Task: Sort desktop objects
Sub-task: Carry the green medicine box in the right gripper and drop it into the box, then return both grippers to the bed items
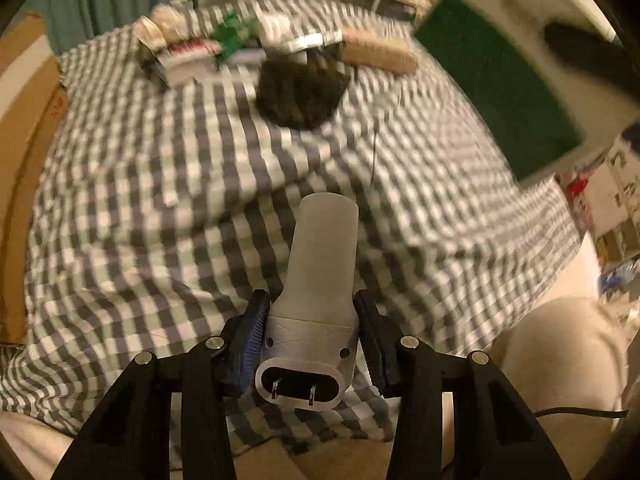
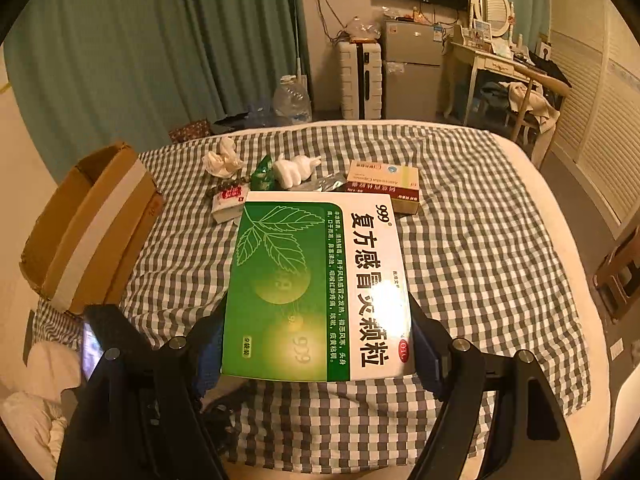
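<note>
The left tongs (image 1: 309,344) are clamped on a grey plug adapter (image 1: 320,280), its two prongs facing back toward the camera and its rounded body pointing forward, held clear above the checked bed cover (image 1: 160,240). The right tongs (image 2: 316,344) are clamped on the sides of a green-and-white medicine box (image 2: 316,284), held flat above the same bed. So two items are lifted at once, and neither has yet been set anywhere; I judge the sorting to be at an early or middle stage, since most of the clutter lies unsorted in one heap. Beyond the right tongs, just past the far edge of the held box, that heap counts: one red-and-cream box (image 2: 384,186), one small white packet (image 2: 228,200) with a string of dark beads beside it, one green sachet (image 2: 262,172), one white bundle (image 2: 294,170), one crumpled tissue (image 2: 222,158) and one silvery blister strip, partly hidden. To the left of the right tongs stands one open carton (image 2: 92,224), touching the bed's edge; it looks the likely destination, though nothing shows inside it. In the left view the pile ahead is blurred, with one dark round object (image 1: 300,92) nearer the tongs that I cannot identify.
</note>
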Demonstrator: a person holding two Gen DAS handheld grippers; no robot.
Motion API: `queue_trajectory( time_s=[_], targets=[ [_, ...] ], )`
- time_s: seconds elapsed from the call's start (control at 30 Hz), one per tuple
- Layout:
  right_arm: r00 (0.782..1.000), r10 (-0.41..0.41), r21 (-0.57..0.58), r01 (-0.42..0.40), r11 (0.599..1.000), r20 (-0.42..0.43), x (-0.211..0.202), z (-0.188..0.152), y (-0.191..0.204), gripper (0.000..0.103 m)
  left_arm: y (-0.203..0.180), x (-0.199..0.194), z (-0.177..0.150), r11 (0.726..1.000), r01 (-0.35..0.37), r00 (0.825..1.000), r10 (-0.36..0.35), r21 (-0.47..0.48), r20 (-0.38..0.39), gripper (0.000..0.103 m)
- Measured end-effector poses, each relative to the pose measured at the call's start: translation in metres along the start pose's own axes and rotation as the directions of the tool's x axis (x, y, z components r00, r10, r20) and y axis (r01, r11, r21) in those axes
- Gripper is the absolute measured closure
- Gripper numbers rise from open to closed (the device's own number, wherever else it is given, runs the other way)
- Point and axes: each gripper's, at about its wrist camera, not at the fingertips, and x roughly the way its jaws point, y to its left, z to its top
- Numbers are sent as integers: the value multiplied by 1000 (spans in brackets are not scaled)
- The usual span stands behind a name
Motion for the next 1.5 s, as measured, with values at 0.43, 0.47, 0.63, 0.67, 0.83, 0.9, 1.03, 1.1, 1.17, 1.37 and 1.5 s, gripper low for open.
queue_trajectory(
  time_s=[0.43, 0.47, 0.63, 0.67, 0.83, 0.9, 1.03, 1.1, 1.17, 1.37, 1.5],
  targets=[
    [993, 85, -90, -77, 993, 87, -56, 35, 66, 27, 67, -131, 41, 993, -19, 968, 48, -118, 246, 58],
    [989, 109, -103, -99, 990, 97, -60, 40, 75, 27, 77, -143, 44, 991, -30, 963, 64, -132, 262, 58],
    [966, 233, -179, -211, 961, 111, -63, 73, 131, 27, 149, -184, 65, 962, -128, 941, 194, -241, 279, 58],
    [959, 263, -199, -239, 950, 102, -60, 80, 145, 27, 161, -189, 67, 956, -144, 937, 214, -256, 275, 58],
    [928, 366, -256, -339, 905, 64, -33, 113, 207, 27, 234, -209, 67, 903, -257, 904, 351, -344, 244, 58],
    [915, 403, -249, -383, 889, 33, -16, 124, 228, 27, 259, -208, 63, 884, -274, 902, 373, -378, 219, 58],
    [886, 462, -232, -455, 860, -24, 22, 142, 269, 25, 287, -195, 49, 869, -259, 913, 363, -422, 186, 58],
    [898, 438, -239, -437, 867, -52, 40, 149, 287, 23, 296, -188, 41, 869, -237, 925, 339, -434, 173, 56],
    [926, 374, -241, -374, 895, -50, 52, 153, 299, 12, 297, -184, 36, 864, -236, 925, 340, -444, 170, 20],
    [909, 415, -194, -404, 894, 18, 44, 152, 274, 11, 291, -183, 27, 852, -271, 918, 369, -447, 147, 4],
    [928, 363, -143, -349, 926, 86, 24, 139, 230, 11, 269, -189, 20, 864, -220, 927, 330, -453, 178, 4]
  ],
)
